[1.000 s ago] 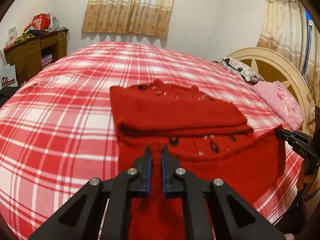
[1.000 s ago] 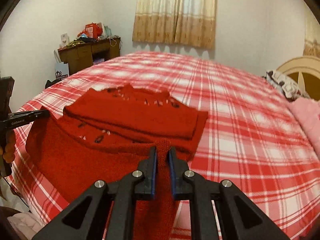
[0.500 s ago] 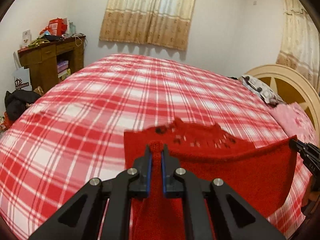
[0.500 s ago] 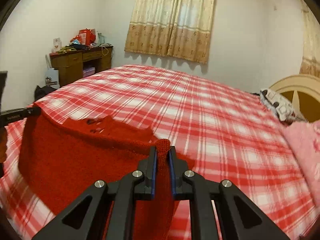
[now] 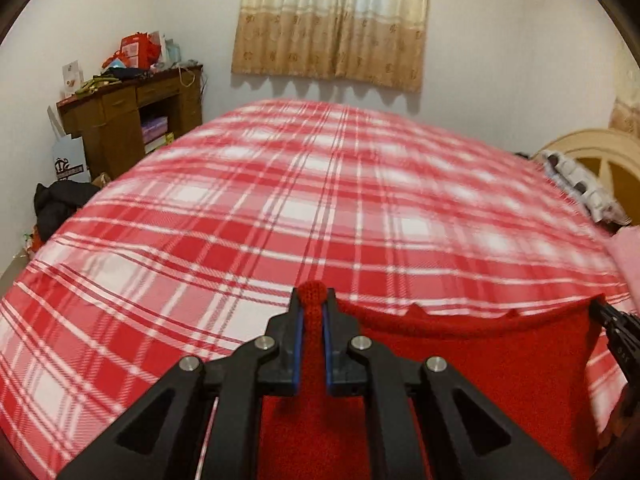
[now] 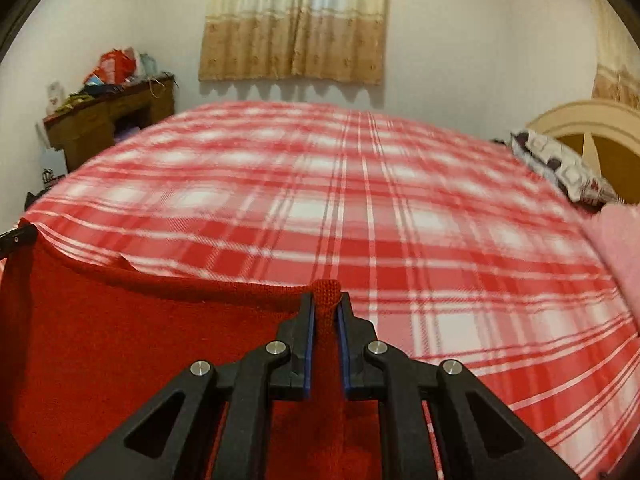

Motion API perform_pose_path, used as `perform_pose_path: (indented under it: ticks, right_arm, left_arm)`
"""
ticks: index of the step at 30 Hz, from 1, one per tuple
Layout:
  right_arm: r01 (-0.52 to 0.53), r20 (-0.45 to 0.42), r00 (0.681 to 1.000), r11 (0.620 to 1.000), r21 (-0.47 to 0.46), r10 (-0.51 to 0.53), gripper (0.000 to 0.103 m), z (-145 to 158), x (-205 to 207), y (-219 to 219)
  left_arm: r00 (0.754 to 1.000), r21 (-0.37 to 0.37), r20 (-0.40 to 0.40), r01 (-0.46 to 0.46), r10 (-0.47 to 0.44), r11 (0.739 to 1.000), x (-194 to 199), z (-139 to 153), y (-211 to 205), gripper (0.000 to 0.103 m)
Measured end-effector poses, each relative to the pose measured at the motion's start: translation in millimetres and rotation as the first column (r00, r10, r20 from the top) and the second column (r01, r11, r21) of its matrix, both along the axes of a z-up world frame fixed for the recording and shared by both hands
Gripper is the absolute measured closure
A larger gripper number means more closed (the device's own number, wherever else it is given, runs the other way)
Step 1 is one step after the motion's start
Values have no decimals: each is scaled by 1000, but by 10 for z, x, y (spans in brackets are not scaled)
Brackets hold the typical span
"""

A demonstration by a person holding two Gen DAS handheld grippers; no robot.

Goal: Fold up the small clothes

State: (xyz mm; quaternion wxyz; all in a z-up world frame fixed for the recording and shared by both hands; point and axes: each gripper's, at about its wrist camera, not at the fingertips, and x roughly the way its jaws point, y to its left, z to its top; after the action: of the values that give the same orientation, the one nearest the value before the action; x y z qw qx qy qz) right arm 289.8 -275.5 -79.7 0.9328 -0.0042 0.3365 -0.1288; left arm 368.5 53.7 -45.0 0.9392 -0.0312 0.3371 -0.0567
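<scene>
Overhead of the bed [image 5: 280, 216], a red knitted garment [image 5: 480, 360] is held stretched between the two tools, hanging as a sheet in the lower part of both frames. Its long axis is seen to run side to side, from the left tool [image 5: 312, 308] at lower centre of the left view to the right tool [image 6: 326, 312] at lower centre of the right view. Each tool is closed narrow on an upper corner of the knit, a nub of fabric poking past the tips. Neither hand can be judged nearer; both sit at the garment's ends. Open plaid bedspread lies beyond the top edge, toward the upper frame, so a forward lay-down is judged the likely call. A curtain [image 5: 332, 20] is noted at top centre, a wooden desk [image 5: 128, 128] at upper left, a headboard [image 6: 592, 136] and patterned pillow [image 6: 560, 168] at right, and pink cloth [image 6: 620, 248] at the right edge.
</scene>
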Motion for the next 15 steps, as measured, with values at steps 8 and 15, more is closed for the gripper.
perform_pose_path:
  ticks: [8,15]
  right_arm:
    - [21,-76,997,1000,11,-20,94,-221,103,-9]
    - [11,-223,975,1000,29,-4,81,-437,320,-44]
  left_arm:
    - [990,30,-133,-37,41,999,218,-424,-65,90]
    - [970,-33,-232,-89,79,996,327,-556,74,75]
